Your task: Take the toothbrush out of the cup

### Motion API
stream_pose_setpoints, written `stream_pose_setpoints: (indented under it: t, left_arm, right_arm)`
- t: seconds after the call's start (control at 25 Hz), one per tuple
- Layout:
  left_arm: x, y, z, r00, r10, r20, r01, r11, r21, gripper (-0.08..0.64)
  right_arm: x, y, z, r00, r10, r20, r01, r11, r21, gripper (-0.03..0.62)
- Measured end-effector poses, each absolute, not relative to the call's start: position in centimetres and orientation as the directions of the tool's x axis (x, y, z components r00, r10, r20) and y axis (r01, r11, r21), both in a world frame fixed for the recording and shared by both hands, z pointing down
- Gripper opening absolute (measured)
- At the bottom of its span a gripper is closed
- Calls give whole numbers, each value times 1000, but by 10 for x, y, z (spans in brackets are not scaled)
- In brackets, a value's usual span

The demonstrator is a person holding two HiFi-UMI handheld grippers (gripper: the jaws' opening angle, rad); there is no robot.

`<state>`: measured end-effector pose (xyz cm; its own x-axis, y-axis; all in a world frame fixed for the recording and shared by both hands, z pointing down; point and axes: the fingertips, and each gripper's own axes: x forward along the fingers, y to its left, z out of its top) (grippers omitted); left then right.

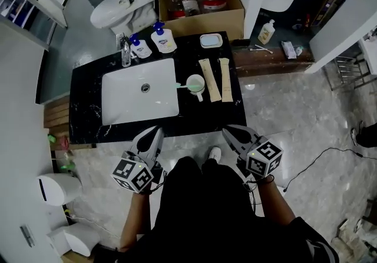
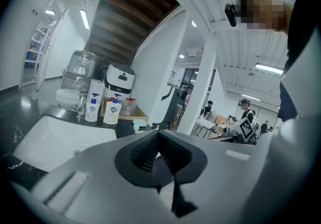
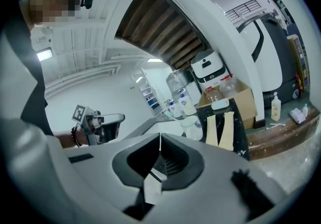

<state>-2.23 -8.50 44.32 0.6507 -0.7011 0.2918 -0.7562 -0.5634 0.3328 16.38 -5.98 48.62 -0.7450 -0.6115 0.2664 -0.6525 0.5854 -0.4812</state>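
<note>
Toothbrush (image 1: 180,85) in the white cup (image 1: 196,84), just right of the sink (image 1: 126,105).
Left gripper (image 1: 154,133) and right gripper (image 1: 231,132) hang before the black counter (image 1: 88,108), well apart from the cup, each with jaws clenched together on nothing.

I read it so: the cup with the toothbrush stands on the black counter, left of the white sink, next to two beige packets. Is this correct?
The side is wrong: in the head view the cup with the toothbrush stands on the black counter, right of the white sink, next to two beige packets.
</note>
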Motion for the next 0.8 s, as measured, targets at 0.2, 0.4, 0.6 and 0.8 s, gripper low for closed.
stream_pose_setpoints:
  t: [0.2, 0.4, 0.6, 0.8]
  left_arm:
    - [-31, -90, 445, 628, -725, 285, -773, -537, 338, 8]
    - [-43, -101, 450, 621, -736, 269, -774, -521, 359, 8]
    - [-51, -125, 455, 633, -729, 259, -762, -530, 372, 8]
    - [-55, -150, 455, 664, -706, 246, -737, -564, 372, 8]
  right_arm:
    - [157, -78, 490, -760, -585, 284, -642, 606, -470, 15]
    - [146, -94, 488, -761, -572, 305, -644, 614, -456, 15]
    - [133, -117, 487, -752, -571, 328, -657, 618, -431, 15]
    - [125, -132, 490, -732, -580, 358, -680, 597, -425, 15]
